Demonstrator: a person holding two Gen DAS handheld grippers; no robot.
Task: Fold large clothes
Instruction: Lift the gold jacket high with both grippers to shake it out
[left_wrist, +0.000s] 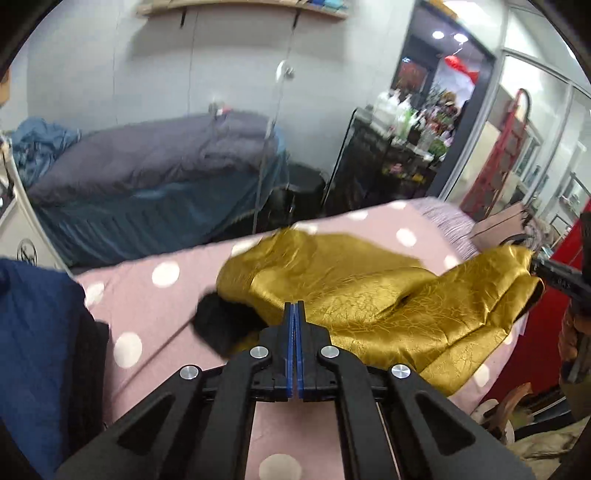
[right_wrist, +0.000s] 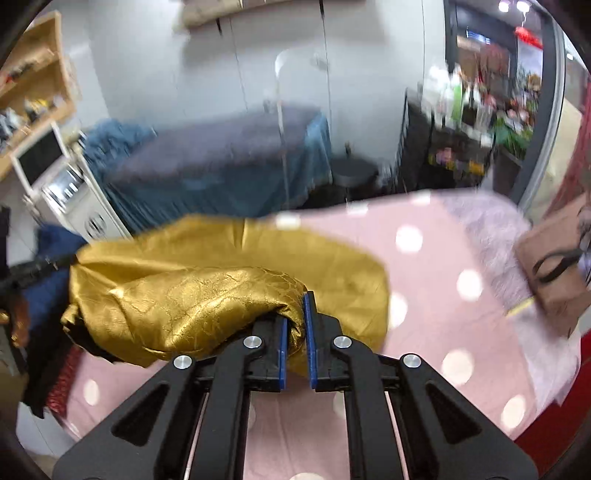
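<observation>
A shiny gold garment (left_wrist: 351, 288) (right_wrist: 184, 288) with a black lining lies bunched on a pink bed cover with white dots (left_wrist: 147, 314) (right_wrist: 443, 314). My left gripper (left_wrist: 294, 304) is shut, its blue pads pressed together on the garment's near edge. A thick fold of gold cloth sits between the pads of my right gripper (right_wrist: 294, 308), which is shut on it. In the left wrist view the right gripper (left_wrist: 554, 275) holds the far right corner up. In the right wrist view the left gripper (right_wrist: 33, 271) is at the cloth's left end.
A second bed with a grey duvet (left_wrist: 147, 158) stands behind, a black stool (left_wrist: 303, 184) beside it. A blue garment (left_wrist: 33, 332) hangs at the left. A brown paper bag (right_wrist: 554, 277) rests at the bed's right edge. A white cabinet (right_wrist: 74, 199) stands far left.
</observation>
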